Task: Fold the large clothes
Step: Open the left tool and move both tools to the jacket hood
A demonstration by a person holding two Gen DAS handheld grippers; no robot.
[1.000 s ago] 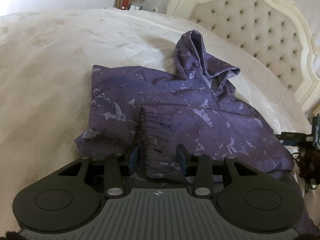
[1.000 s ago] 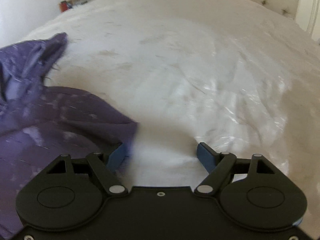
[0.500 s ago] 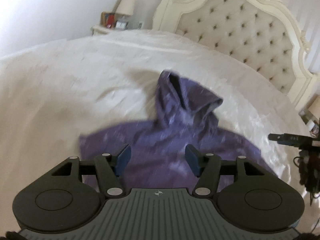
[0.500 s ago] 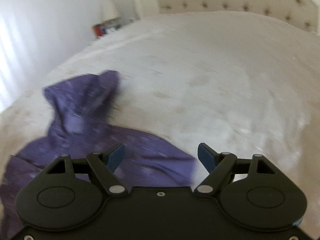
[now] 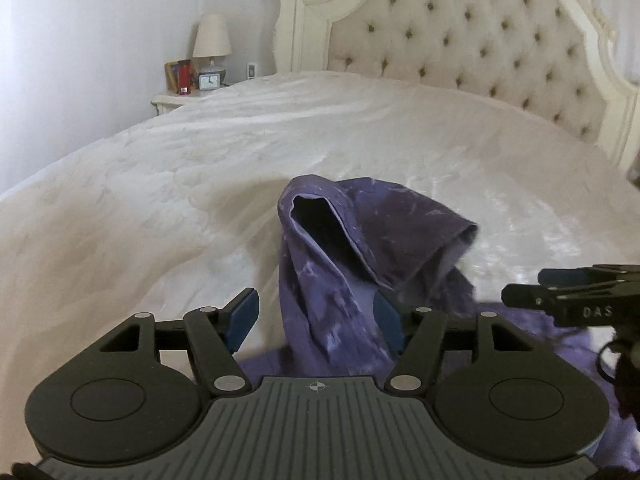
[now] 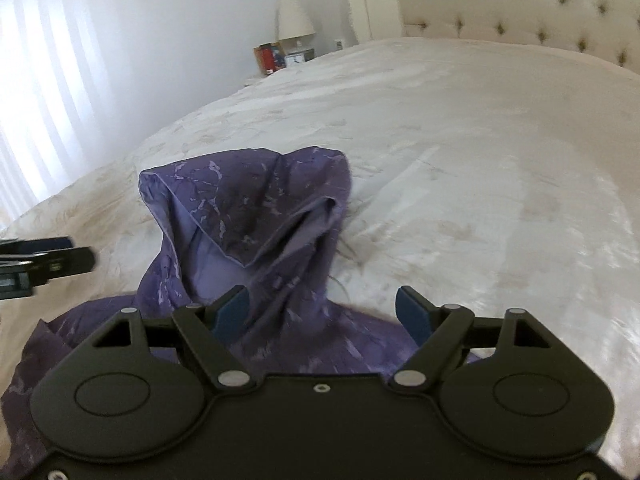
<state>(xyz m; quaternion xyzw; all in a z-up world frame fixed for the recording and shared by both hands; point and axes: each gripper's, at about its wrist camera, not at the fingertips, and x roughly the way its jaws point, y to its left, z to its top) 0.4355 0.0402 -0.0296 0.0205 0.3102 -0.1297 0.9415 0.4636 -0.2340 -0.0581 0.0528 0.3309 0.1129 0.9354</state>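
Hoodie lay on the bed, hood toward the headboard. Left gripper had just been opening, jaws apart above the cloth, gripping nothing. In the right view, the right gripper stood wide, empty, over the hoodie.

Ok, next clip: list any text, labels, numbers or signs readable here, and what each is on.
"DAS" - white letters on the black body of the right gripper, at the right edge of the left wrist view.
Clock on the nightstand: face too small to read.
Red item beside it: any label is too small to read.
Nothing else legible.
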